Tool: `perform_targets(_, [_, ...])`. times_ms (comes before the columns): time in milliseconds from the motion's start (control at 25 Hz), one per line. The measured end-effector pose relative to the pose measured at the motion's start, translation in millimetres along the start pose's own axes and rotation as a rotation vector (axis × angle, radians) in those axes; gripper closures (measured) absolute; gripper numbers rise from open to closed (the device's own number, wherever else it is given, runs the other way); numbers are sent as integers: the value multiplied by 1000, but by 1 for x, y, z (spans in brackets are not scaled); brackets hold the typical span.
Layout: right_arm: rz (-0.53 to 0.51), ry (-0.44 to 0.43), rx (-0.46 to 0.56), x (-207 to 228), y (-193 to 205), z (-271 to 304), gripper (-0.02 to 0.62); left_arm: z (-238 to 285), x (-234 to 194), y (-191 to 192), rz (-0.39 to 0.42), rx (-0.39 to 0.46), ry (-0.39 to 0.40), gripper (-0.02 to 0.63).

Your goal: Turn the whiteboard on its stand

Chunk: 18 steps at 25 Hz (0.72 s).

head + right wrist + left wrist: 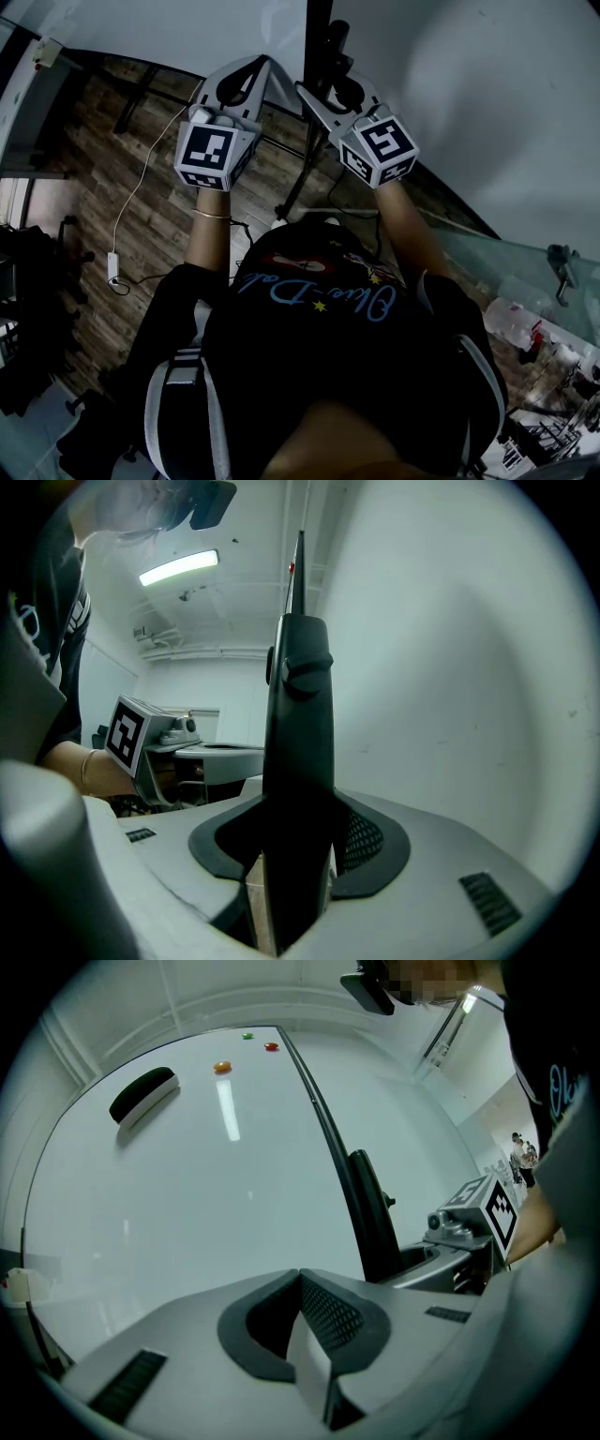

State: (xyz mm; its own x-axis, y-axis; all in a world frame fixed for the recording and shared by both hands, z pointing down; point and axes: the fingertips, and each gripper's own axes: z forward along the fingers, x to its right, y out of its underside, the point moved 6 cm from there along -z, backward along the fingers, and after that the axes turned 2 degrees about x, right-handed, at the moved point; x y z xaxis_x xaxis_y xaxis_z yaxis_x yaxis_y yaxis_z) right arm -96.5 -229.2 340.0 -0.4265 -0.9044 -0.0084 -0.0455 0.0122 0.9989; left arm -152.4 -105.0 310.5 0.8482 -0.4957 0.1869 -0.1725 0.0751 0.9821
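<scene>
Pinching the black post [298, 714] beside the whiteboard [450, 714] is the right tool [292, 860]; the left tool [302, 1283], pressed together, alone shows an eraser [142, 1096] upper left.

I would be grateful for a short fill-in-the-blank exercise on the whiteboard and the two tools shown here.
1. The tool closed on the black post is the ____ one.
2. The eraser on the whiteboard is ____ in colour.
3. Near the eraser, ____ small round magnets sit on the whiteboard.
Missing words: right; black; three.
</scene>
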Motion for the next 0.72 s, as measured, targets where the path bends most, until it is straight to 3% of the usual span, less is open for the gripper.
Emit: perform_targets(720, [-3,-21,0,1,1,-1,397,4,19,-2,-4,-13,50,592])
